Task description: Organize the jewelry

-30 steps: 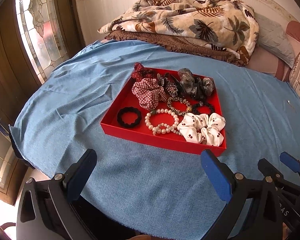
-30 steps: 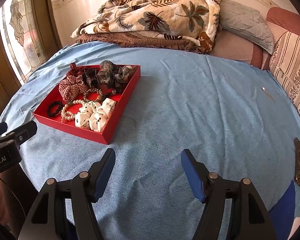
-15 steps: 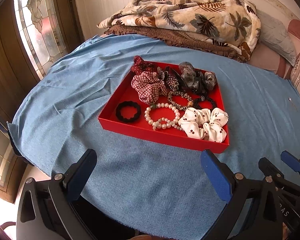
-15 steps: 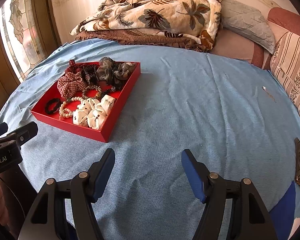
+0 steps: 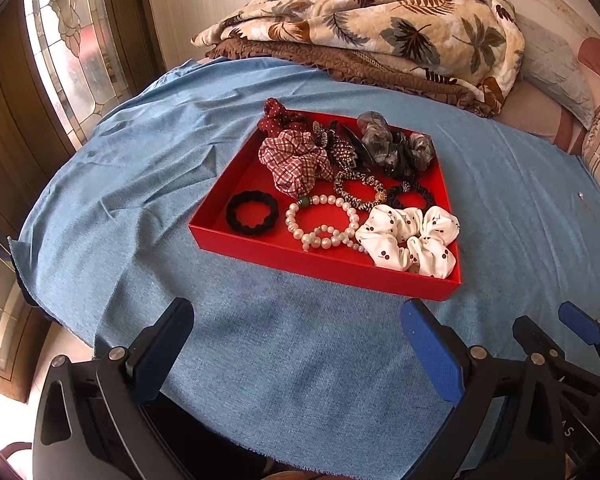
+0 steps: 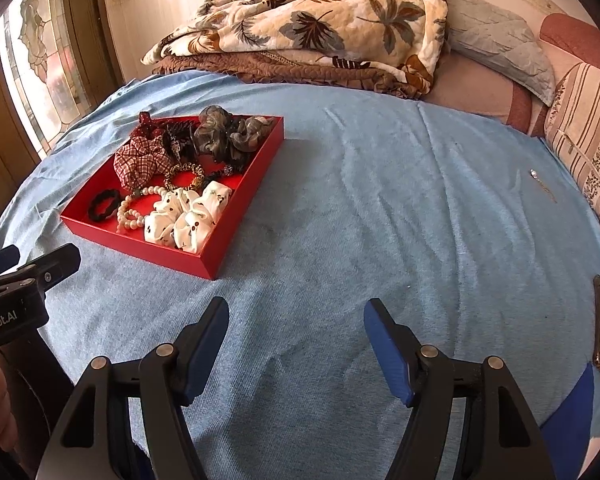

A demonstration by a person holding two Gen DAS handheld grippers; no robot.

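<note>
Both grippers have eased forward over the last second, so the red tray now sits closer ahead of the left gripper, whose blue-padded jaws stand wide apart and empty above the cloth. Going left to right from that tool: a stained-glass window off to its left, then the shallow square tray straight ahead. Inside, a ribbed black hair tie lies at the near left, a knotted pearl bracelet beside it, and a puffy white cherry-print scrunchie fills the near right corner. Behind them are a checked red scrunchie and a grey gauzy scrunchie. The right gripper is also spread open, holding nothing, with the tray ahead to its left. Everything rests on a rumpled blue woven bedspread, with a leaf-print quilt heaped at the far wall.
</note>
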